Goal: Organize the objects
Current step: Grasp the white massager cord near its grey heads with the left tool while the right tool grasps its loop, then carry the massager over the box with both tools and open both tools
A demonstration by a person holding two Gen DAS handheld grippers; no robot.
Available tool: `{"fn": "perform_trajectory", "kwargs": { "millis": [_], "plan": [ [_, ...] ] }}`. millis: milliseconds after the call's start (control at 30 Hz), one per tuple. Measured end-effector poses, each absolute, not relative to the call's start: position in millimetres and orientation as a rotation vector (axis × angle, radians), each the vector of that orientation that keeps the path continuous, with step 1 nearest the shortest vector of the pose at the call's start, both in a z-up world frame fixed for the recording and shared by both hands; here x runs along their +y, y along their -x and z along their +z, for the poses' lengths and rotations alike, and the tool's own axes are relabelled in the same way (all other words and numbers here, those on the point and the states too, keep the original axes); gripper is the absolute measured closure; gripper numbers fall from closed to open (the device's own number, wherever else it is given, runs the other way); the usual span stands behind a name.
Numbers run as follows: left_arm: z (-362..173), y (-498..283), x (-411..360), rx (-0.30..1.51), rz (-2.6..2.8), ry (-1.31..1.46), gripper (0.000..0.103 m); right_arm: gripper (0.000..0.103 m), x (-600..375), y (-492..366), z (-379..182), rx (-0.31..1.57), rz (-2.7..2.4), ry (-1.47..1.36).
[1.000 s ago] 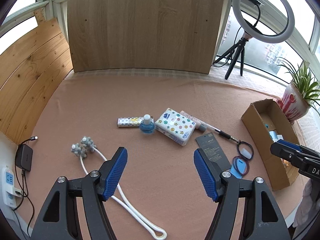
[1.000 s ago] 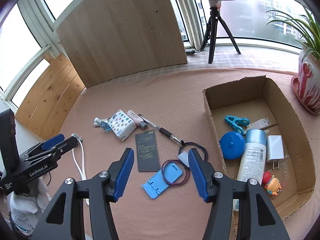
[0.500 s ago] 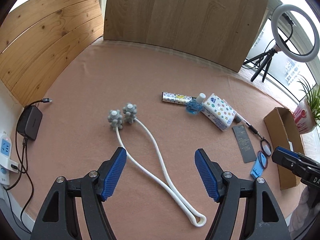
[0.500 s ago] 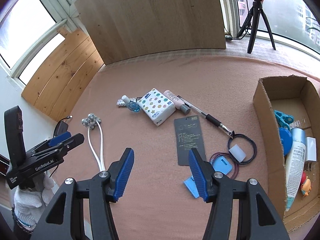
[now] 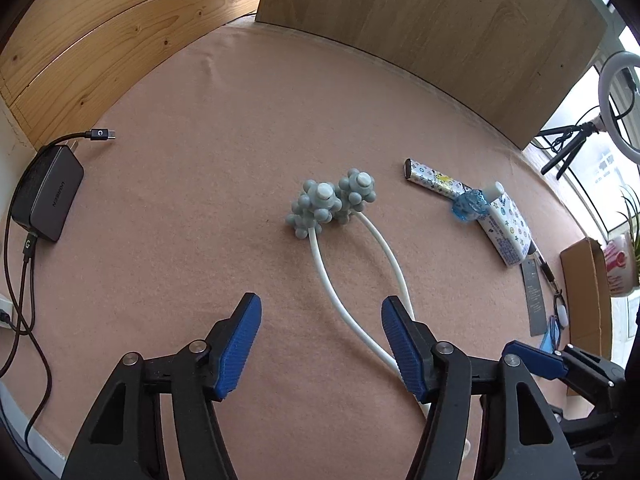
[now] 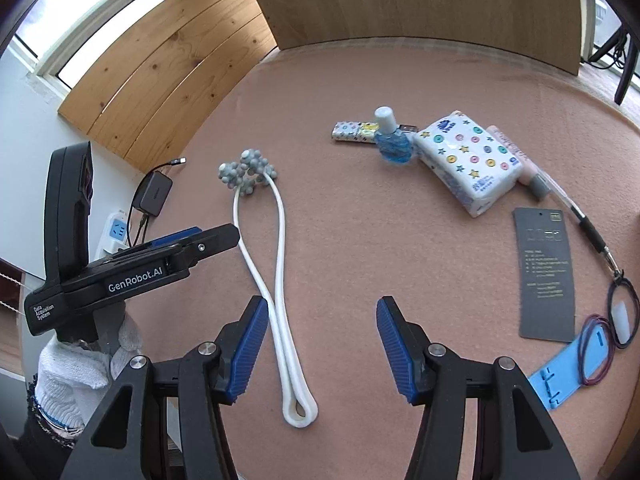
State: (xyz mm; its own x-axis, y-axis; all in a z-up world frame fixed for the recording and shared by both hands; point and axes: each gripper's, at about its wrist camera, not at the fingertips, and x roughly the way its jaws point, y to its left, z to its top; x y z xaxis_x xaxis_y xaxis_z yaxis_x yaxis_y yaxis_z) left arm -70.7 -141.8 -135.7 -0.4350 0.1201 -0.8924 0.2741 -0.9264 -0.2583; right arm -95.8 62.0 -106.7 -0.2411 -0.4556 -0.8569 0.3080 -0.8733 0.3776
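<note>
The white massager [image 5: 320, 208] with bumpy grey balls lies flat on the pink worktop [image 5: 200, 220]. The left tongs [image 5: 320, 344] have just been closing a little but grip nothing. The right tongs [image 6: 320, 344] are open over its loop end.

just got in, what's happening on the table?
A person with a gripper in each hand is tidying loose items. Both grippers are over the white massager with the grey knobbly heads. The left gripper has just been closing a little, but nothing is gripped; the right gripper is open and empty too, with the cord loop between its fingers. A tissue pack, blue bottle, card and the rest lie loose on the mat.
</note>
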Motion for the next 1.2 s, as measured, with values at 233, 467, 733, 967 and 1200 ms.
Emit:
{"fn": "perform_trajectory", "kwargs": {
  "millis": [233,467,733,967,1200],
  "plan": [
    [-140,90,-144,0.539,-2.528,-1.622,0.051,0.05,16,93,-123,-0.02,-2.109,-1.575],
    [-146,105,-139,0.527,-2.534,-1.649,0.065,0.059,1,91,-133,0.037,-2.122,-1.595],
    [-149,115,-134,0.522,-2.544,-1.641,0.085,0.082,-4,88,-139,0.128,-2.159,-1.602],
    [-144,114,-127,0.507,-2.585,-1.601,0.093,0.089,-2,84,-138,0.121,-2.162,-1.595],
    [-130,110,-109,0.491,-2.666,-1.563,0.093,0.09,10,74,-126,0.114,-2.195,-1.577]
  ]
}}
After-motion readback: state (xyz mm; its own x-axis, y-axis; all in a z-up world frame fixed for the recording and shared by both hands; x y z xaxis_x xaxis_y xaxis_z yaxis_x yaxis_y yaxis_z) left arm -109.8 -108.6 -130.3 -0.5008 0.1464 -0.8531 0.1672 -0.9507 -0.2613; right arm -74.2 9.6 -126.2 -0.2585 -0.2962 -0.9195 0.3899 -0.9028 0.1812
